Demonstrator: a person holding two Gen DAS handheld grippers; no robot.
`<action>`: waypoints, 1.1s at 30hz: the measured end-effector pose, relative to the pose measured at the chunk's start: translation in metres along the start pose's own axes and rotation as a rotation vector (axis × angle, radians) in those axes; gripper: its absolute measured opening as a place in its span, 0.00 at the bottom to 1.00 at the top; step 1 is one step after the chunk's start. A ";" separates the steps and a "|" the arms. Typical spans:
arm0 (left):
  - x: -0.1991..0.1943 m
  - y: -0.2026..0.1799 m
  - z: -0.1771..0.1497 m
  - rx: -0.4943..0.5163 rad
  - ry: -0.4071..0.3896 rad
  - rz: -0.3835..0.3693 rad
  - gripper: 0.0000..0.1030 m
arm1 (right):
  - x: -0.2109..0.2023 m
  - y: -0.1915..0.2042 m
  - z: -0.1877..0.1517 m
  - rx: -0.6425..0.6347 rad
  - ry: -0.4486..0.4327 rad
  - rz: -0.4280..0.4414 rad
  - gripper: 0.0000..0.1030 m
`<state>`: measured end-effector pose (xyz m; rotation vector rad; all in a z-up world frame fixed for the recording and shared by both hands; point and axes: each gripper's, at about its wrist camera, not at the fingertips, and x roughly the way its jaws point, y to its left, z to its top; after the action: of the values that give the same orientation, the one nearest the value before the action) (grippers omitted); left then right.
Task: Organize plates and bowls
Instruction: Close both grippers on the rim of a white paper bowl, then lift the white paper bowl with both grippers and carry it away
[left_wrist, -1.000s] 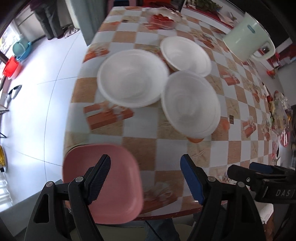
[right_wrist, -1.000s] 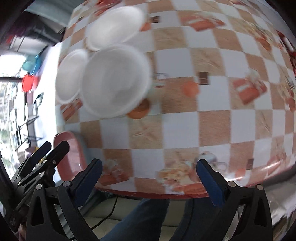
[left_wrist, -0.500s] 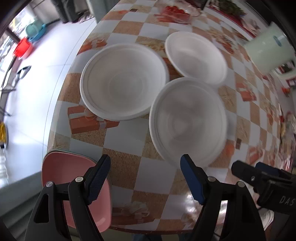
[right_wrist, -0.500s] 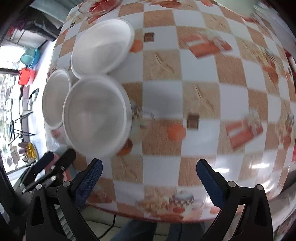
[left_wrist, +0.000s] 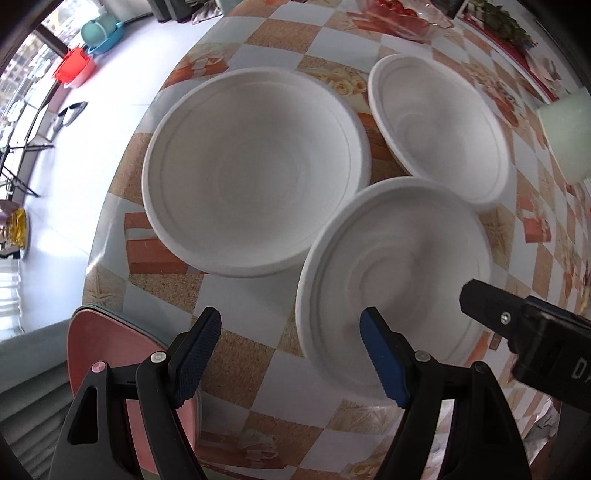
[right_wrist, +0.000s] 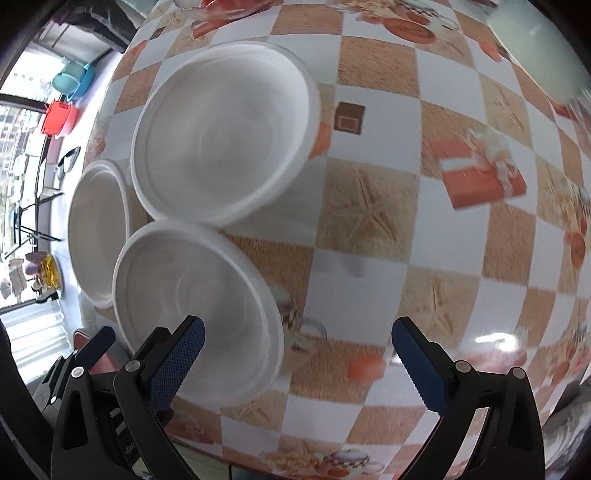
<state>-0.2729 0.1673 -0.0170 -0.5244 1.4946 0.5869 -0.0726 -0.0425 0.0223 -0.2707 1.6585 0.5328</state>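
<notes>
On the checkered tabletop (left_wrist: 236, 295) I count three white bowls (left_wrist: 255, 173) clustered together, rims touching. My left gripper (left_wrist: 291, 354) and right gripper (right_wrist: 295, 365) both hover spread wide, empty. Only my left view shows the pink plate (left_wrist: 99, 343) at the edge.

Looking steeply down, close over the table (left_wrist: 236, 299); sharing three white bowls (left_wrist: 255, 170) (right_wrist: 221, 129), right view from the side.
</notes>
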 end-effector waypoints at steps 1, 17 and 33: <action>0.002 -0.001 0.001 -0.005 0.005 -0.001 0.78 | 0.002 0.002 0.003 -0.007 0.003 0.001 0.99; 0.022 -0.014 0.006 0.007 0.064 -0.055 0.26 | 0.036 0.006 0.002 -0.039 0.084 0.087 0.20; 0.018 -0.111 -0.042 0.409 0.061 -0.034 0.26 | 0.040 -0.056 -0.105 0.103 0.120 0.074 0.20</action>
<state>-0.2321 0.0565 -0.0394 -0.2502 1.6076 0.2282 -0.1443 -0.1371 -0.0187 -0.1690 1.8116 0.4927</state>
